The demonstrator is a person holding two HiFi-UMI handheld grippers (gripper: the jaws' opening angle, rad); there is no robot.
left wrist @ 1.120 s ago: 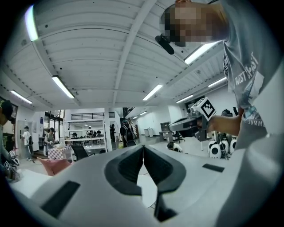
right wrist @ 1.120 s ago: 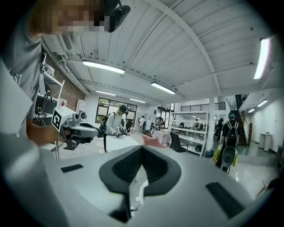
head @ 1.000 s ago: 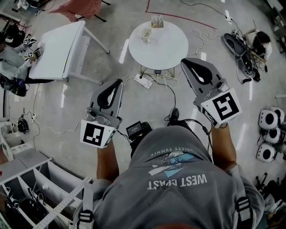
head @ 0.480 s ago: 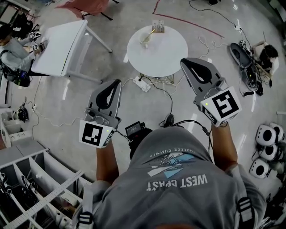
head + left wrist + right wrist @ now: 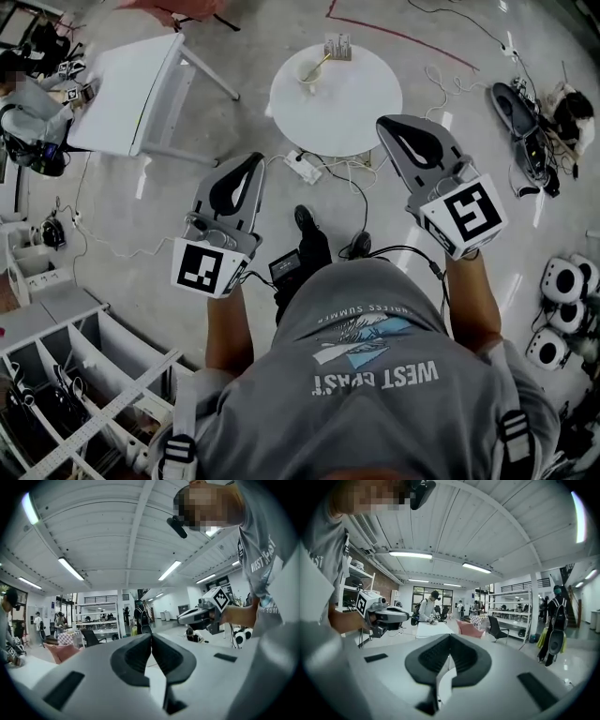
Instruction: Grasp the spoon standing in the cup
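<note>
Jaws on both tools were pressed together, pad against pad, with nothing caught between them; each gripper view showed its own dark pads meeting at the middle of the frame. The left gripper [image 5: 251,161] and the right gripper [image 5: 386,124] were held in the air in front of the person [image 5: 375,394], side by side but well apart, both pointing toward the far side of the room. Neither touched anything. A bare forearm ran back from each to the grey shirt. Below and between them, on the floor [image 5: 150,206], lay a power strip [image 5: 303,167] and loose cables [image 5: 349,176], near the foot of a round table [image 5: 352,103]. The cup [image 5: 309,73] stood on the far left part of that table, beyond both grippers and well apart from them. The spoon [image 5: 320,63] stood in the cup, leaning with its handle up toward the far right. Just beyond the cup, at the table's far edge, sat a small rack [image 5: 337,46]. A white desk [image 5: 122,94] stood at the far left, and open shelving [image 5: 84,375] filled the near left corner.
</note>
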